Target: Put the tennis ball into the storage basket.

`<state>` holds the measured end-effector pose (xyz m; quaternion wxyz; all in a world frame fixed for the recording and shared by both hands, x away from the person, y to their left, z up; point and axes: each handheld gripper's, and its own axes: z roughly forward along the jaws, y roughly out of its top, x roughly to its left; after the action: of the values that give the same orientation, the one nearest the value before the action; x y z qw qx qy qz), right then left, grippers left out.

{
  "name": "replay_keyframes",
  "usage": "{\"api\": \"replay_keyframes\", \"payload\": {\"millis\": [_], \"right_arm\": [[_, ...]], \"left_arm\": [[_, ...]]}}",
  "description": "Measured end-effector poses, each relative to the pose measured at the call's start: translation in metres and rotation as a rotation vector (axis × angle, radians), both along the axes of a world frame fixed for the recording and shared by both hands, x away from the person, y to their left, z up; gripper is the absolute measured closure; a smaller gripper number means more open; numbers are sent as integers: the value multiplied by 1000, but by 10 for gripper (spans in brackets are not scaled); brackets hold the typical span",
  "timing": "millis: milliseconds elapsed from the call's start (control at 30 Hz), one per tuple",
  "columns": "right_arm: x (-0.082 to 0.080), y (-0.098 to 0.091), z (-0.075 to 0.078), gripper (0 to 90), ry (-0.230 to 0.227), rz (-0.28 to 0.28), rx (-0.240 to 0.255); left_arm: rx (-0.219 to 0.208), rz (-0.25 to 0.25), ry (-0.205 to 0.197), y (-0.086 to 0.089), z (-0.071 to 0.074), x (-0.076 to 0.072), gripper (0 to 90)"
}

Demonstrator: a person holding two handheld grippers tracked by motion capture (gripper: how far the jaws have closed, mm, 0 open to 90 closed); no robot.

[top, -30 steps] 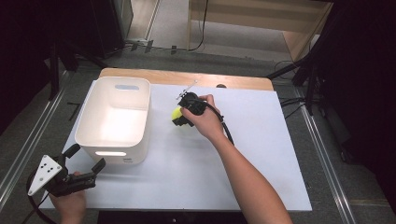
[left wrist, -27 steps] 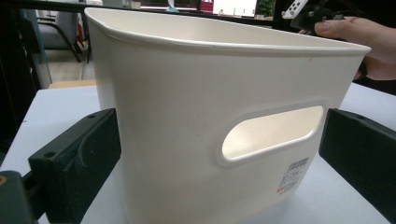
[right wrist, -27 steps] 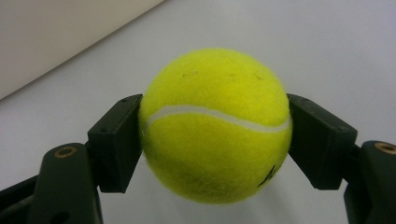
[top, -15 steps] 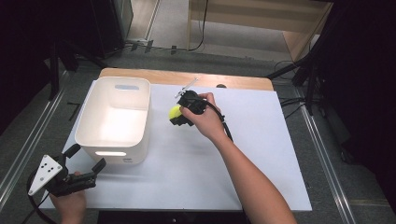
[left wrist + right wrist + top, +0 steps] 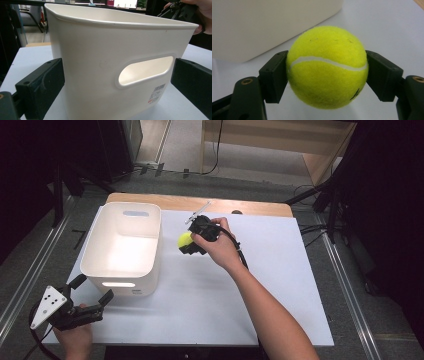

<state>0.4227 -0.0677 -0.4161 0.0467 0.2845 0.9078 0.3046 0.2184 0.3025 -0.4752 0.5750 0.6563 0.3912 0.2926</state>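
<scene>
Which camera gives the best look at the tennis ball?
The right gripper view: the tennis ball sits close up between the right gripper jaws, seam and fuzz clear. The high view shows it as a small yellow patch beside the white bin.

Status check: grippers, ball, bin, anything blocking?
Right gripper shut on tennis ball, beside white bin. Left gripper open, facing bin's handle end. Nothing between ball and bin.

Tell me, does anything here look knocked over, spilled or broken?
Nothing stands out. The white bin sits upright on the white table, with no crack or spill to see. The right claw grips the tennis ball squarely between its pads, beside the bin. The left claw waits open at the bin's near end.
</scene>
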Motion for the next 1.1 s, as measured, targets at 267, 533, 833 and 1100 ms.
{"api": "replay_keyframes", "payload": {"millis": [267,533,833,1100], "right_arm": [[-2,3,7,239,-2,20,1],[-6,6,13,239,-5,32,9],[-8,8,20,239,-7,53,21],[-9,11,29,239,-13,59,30]], "left_arm": [[-4,-1,0,0,0,0,0],[-3,0,1,0,0,0,0],[1,2,5,-1,0,1,0],[7,2,8,0,0,1,0]]}}
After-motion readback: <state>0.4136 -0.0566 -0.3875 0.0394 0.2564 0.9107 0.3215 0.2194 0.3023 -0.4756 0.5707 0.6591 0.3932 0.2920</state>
